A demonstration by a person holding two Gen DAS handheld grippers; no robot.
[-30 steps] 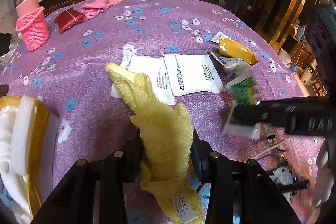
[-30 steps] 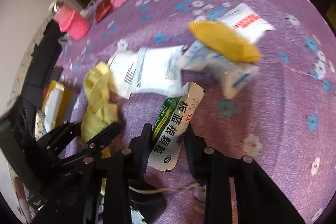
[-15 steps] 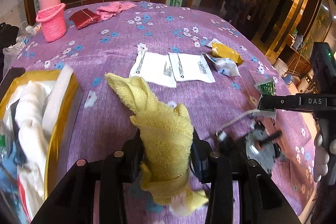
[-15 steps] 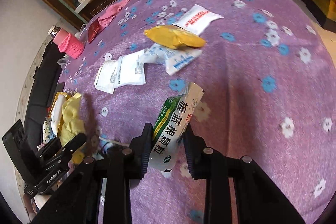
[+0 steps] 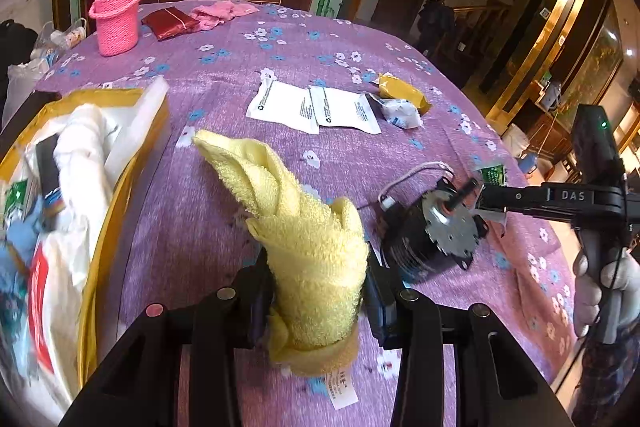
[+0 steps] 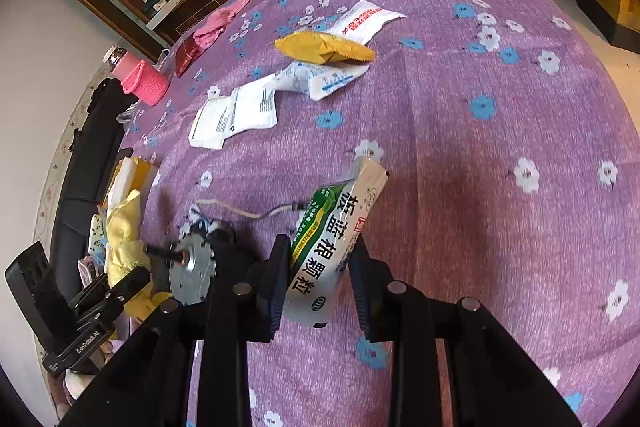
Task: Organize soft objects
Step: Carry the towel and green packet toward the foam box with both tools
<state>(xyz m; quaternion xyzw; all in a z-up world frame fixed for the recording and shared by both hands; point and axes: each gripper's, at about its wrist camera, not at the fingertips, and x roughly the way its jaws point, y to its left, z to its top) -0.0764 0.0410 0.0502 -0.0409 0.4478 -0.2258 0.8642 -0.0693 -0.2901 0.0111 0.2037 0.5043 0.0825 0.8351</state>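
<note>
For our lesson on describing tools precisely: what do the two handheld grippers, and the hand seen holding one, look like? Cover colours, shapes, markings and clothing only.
Both grippers are matte black. The left gripper has two flat arms studded with round silver rivets. The right gripper has a long bar marked "DAS" in pale letters, a green indicator light on its body and a grey handle. In the right wrist view the left gripper's body reads "GenRobot.AI". The hand wears a white glove over a dark patterned sleeve.

Both handheld grippers are matte black plastic. The left gripper [image 5: 318, 291] has flat bars pinned with round metal rivets, one reddish, and dark pads; its side reads "GenRobot.AI". The right gripper [image 6: 320, 283] has matching rivets, "DAS" in white, and a green light. A hand [image 5: 604, 291] wears a white glove and patterned sleeve.
</note>
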